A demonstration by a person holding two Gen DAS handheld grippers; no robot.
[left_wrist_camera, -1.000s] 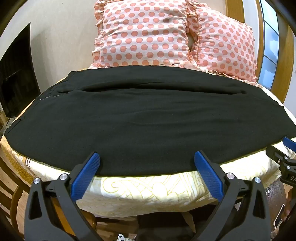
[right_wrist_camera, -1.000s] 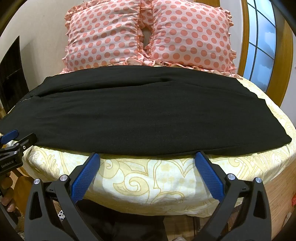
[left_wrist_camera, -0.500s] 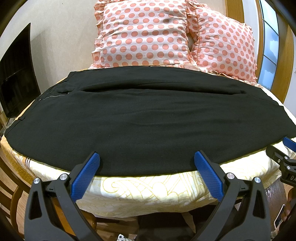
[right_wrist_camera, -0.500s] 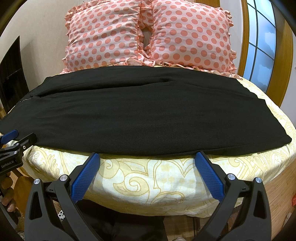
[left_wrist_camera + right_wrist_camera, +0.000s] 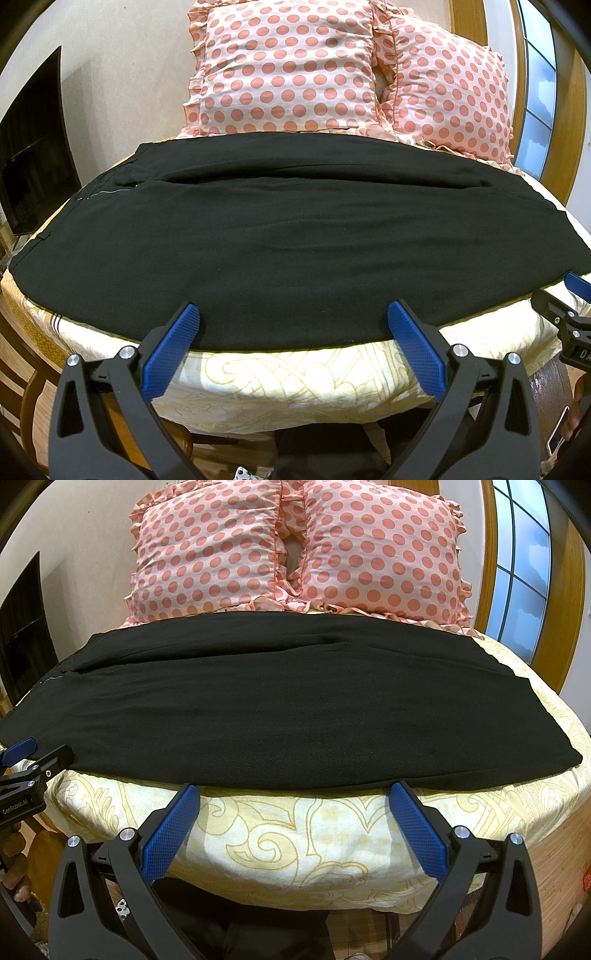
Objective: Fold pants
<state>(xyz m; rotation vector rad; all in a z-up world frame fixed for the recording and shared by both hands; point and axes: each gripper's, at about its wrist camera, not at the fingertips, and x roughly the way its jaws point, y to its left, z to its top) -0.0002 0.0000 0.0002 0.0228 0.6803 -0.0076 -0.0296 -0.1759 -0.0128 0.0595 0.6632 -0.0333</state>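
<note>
Black pants (image 5: pixel 295 240) are spread flat across a bed (image 5: pixel 295 380) with a yellow swirly sheet. They are laid sideways, with the waist end at the left and the leg ends at the right. Both legs are seen side by side, with a long dark line between them near the far edge. The near edge of the pants runs close to the near edge of the bed. Two pink pillows (image 5: pixel 295 550) with big dots are propped up behind the pants, and the far edge of the pants lies just by them. The left gripper (image 5: pixel 293 325) is held wide open, with nothing between its blue fingers (image 5: pixel 170 354), and its tips are seen right at the near edge of the pants. The right gripper (image 5: pixel 295 801) is held wide open too, with nothing in it, just short of that same edge. A dark screen (image 5: pixel 33 166) is seen by the wall on the left.
</note>
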